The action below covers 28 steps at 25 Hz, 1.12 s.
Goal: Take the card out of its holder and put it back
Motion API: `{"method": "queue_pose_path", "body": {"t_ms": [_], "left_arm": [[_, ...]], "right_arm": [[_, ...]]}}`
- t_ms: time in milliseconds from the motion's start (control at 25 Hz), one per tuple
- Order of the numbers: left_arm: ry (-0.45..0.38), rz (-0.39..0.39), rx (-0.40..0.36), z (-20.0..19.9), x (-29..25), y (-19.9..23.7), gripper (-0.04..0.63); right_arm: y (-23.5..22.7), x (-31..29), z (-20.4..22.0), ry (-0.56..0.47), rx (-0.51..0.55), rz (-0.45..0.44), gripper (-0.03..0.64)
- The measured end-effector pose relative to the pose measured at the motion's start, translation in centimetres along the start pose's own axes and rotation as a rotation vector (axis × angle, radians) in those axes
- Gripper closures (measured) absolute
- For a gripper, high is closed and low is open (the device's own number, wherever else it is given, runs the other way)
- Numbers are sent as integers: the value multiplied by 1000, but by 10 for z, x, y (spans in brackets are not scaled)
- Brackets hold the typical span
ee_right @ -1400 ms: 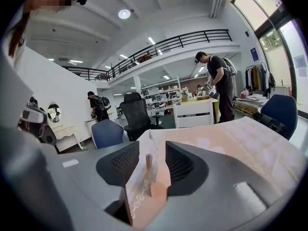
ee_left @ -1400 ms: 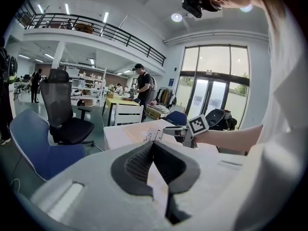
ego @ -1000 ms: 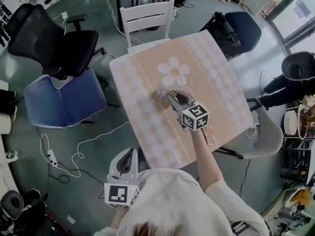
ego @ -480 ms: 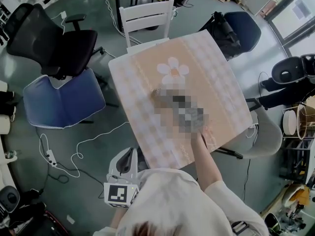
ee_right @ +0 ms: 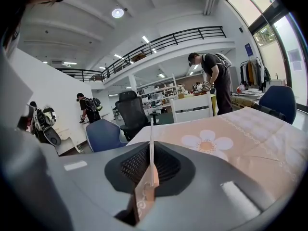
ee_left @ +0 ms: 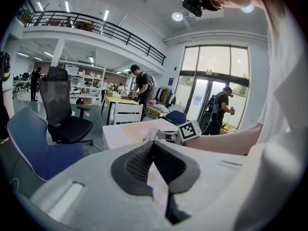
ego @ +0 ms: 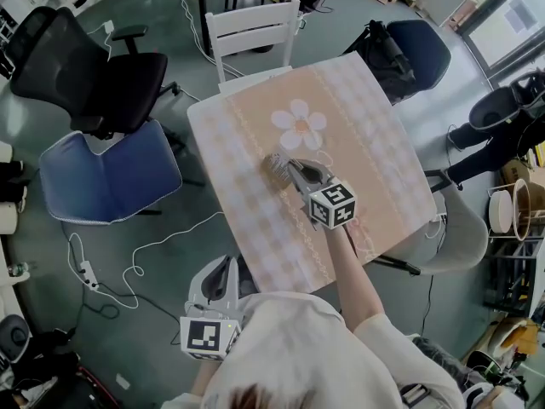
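Observation:
The card holder (ego: 276,168), a small grey flat thing, lies on the table (ego: 375,143) at the tips of my right gripper (ego: 288,169). In the right gripper view it shows as a thin upright edge (ee_right: 151,143) pinched between the two dark pads. The right jaws have just been closing on it, and they are now shut on it. Whether a card is inside it I cannot tell. My left gripper (ego: 226,267) hangs low by the person's body, off the table's near edge. Its jaws meet at the tips (ee_left: 154,144) with nothing between them.
The tablecloth is peach checked, with a white flower print (ego: 300,124) just beyond the holder. A white chair (ego: 253,32) stands at the far side, with a blue chair (ego: 111,177) and a black office chair (ego: 102,75) to the left. Cables (ego: 111,271) trail on the floor.
The right gripper's jaws, apart around the holder a second ago, have come together on it. Neither hand has shifted.

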<state>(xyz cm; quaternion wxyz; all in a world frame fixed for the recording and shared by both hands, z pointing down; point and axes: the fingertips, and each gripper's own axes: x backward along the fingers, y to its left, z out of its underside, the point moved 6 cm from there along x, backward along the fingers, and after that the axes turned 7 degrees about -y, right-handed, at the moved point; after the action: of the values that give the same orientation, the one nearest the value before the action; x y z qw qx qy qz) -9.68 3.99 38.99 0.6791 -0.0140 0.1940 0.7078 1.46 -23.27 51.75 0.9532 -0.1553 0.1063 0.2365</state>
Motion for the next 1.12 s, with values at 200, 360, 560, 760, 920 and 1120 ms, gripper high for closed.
{"method": "queue_pose_path", "body": {"t_ms": [200, 360, 560, 760, 920, 1120], "left_arm": [[0, 2, 2, 0, 0, 1, 595], [-2, 1, 4, 0, 0, 2, 595], [1, 10, 2, -1, 0, 2, 595], [-6, 16, -1, -2, 0, 1, 595], [2, 16, -12, -1, 3, 2, 595], [3, 13, -14, 0, 4, 2, 595]], "right_arm": [[0, 2, -4, -6, -11, 16, 598], [1, 5, -10, -23, -12, 23, 598], [4, 9, -17, -41, -11, 36, 598], [4, 12, -24, -53, -9, 49, 598], [4, 15, -30, -64, -2, 53, 598], [3, 20, -38, -86, -4, 59, 598]]}}
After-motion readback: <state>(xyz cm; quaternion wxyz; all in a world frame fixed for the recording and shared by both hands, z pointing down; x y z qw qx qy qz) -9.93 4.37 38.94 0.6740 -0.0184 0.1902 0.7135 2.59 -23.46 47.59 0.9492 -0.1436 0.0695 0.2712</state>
